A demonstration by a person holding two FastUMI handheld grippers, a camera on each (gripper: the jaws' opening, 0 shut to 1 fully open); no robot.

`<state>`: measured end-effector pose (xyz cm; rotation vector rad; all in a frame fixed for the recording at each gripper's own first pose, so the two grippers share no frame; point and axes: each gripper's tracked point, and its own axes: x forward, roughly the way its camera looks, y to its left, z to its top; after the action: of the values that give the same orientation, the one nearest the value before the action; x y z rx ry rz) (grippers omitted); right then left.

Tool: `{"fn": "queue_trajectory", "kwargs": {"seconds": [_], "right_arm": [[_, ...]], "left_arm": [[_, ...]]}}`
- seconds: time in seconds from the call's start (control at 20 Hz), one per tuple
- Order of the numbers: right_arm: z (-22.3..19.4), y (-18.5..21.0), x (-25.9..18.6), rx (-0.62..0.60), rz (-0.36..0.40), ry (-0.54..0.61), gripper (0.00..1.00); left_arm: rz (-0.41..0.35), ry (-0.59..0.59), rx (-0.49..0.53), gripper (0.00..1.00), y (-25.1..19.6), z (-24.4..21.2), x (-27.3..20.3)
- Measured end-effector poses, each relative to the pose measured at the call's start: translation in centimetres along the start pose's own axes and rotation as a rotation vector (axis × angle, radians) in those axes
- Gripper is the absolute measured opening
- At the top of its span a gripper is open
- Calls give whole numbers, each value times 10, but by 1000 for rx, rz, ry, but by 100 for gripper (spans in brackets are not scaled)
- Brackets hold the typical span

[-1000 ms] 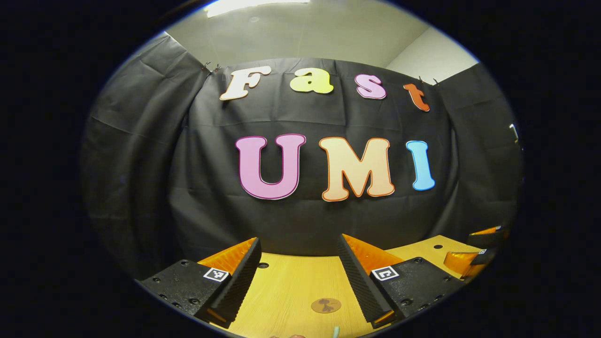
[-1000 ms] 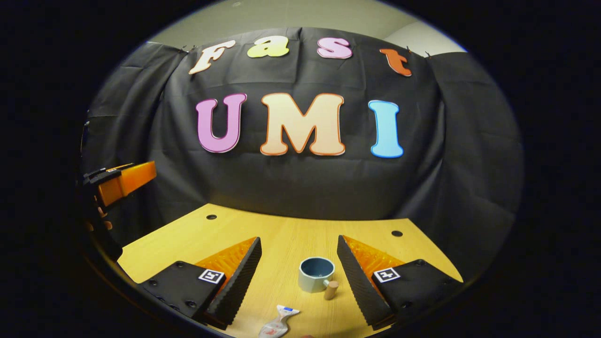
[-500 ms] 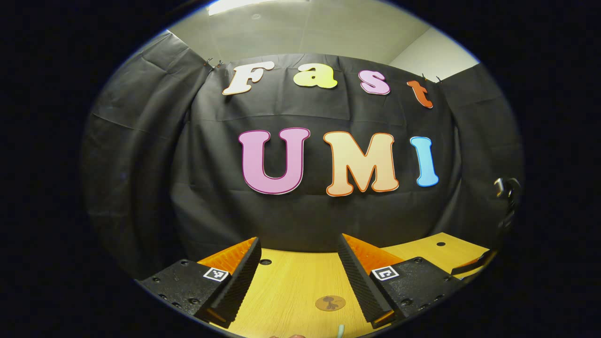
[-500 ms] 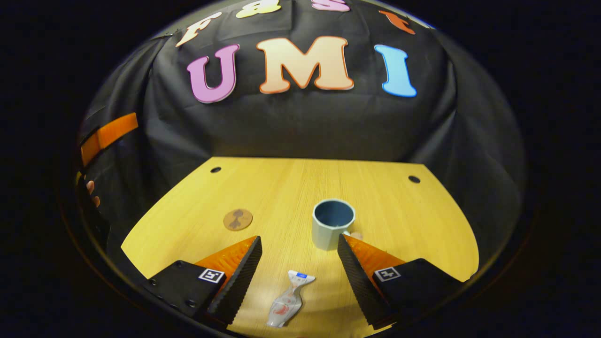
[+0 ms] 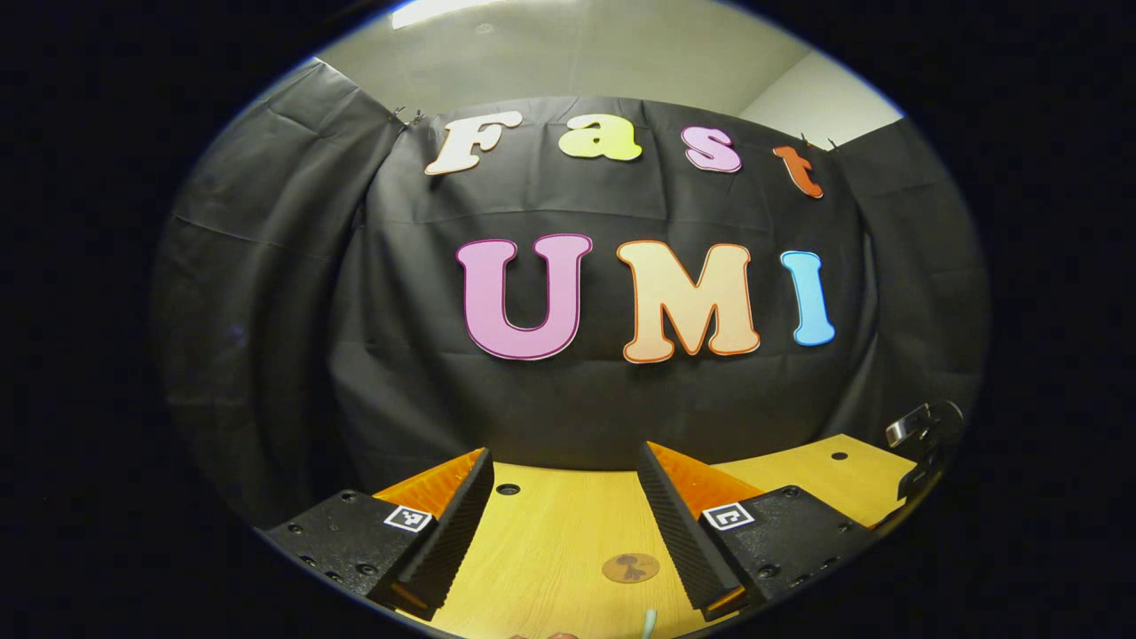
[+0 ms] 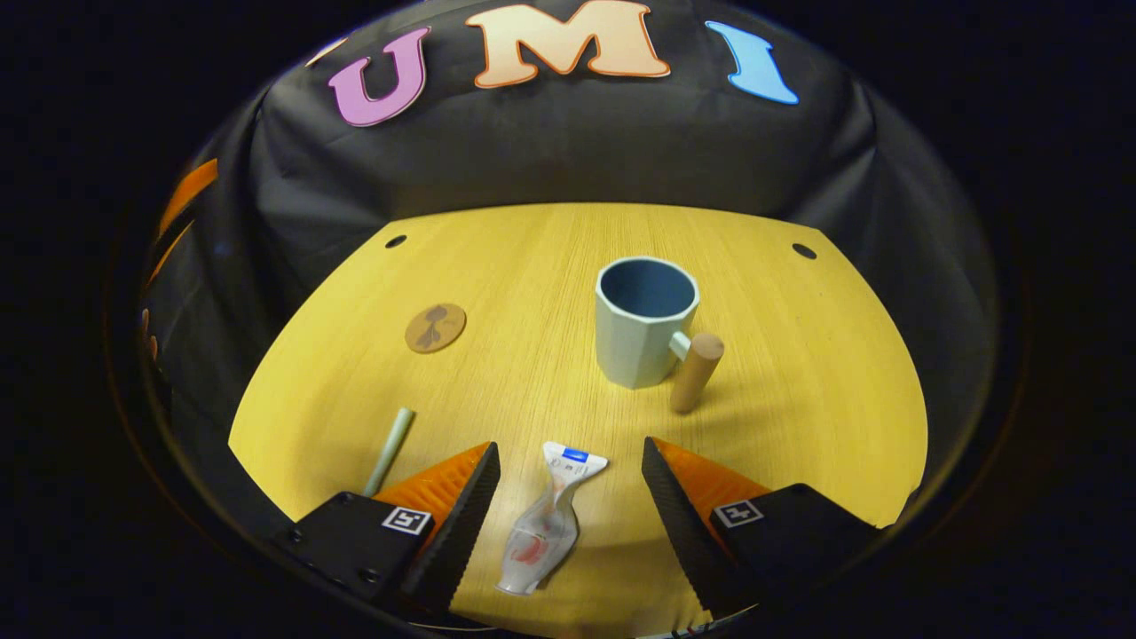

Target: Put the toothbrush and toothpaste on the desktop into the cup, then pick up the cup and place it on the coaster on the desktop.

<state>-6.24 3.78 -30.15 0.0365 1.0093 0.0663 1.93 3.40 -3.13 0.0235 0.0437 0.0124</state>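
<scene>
While the left claw (image 5: 564,532) is held level and wide with nothing between its fingers, the right claw (image 6: 568,524) has been tilted downward over the last second, so that the whole yellow wood-grain table (image 6: 799,373) has come into its view. From left to right there, a round brown coaster (image 6: 436,327) printed with a dark figure is seen, then the pale green slender toothbrush handle (image 6: 389,451), partly hidden behind the left finger. The crumpled white toothpaste tube (image 6: 543,524) with red marking lies flat between the widely parted fingers, untouched. Farther off stands the upright, faceted pale blue-green cup (image 6: 642,321) with its cylindrical wooden handle (image 6: 697,371), empty. The change is judged to be an approach on the tube; no item has yet been placed.
</scene>
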Motion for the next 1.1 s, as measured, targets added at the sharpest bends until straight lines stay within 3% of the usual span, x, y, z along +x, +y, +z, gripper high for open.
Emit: {"fn": "queue_trajectory", "kwargs": {"seconds": [0.05,0.3,0.35,0.4,0.45,0.5,0.65,0.7,0.9,1.1], "right_arm": [[-7,0,5,14,-2,30,96],[-34,2,26,36,-13,132,98],[-36,3,30,31,-16,141,89],[-38,3,33,26,-21,150,94],[-40,2,36,23,-27,164,83],[-45,3,37,21,-30,184,87],[-49,3,41,-2,-39,204,61],[-49,4,41,-12,-39,196,60],[-49,-5,37,-11,-36,201,28],[-50,-2,39,-22,-24,205,23]], "left_arm": [[2,1,2,94,1,-1,-1],[0,21,14,94,1,-6,-4],[-2,26,17,94,1,-8,-5],[-3,29,18,94,1,-8,-5],[-3,33,16,94,1,-10,-6],[-2,41,14,94,1,-12,-6],[-8,62,16,94,0,-22,-12],[-9,67,19,94,0,-25,-15],[-27,105,24,94,-6,-40,-16],[-66,192,15,94,-20,-73,-16]]}}
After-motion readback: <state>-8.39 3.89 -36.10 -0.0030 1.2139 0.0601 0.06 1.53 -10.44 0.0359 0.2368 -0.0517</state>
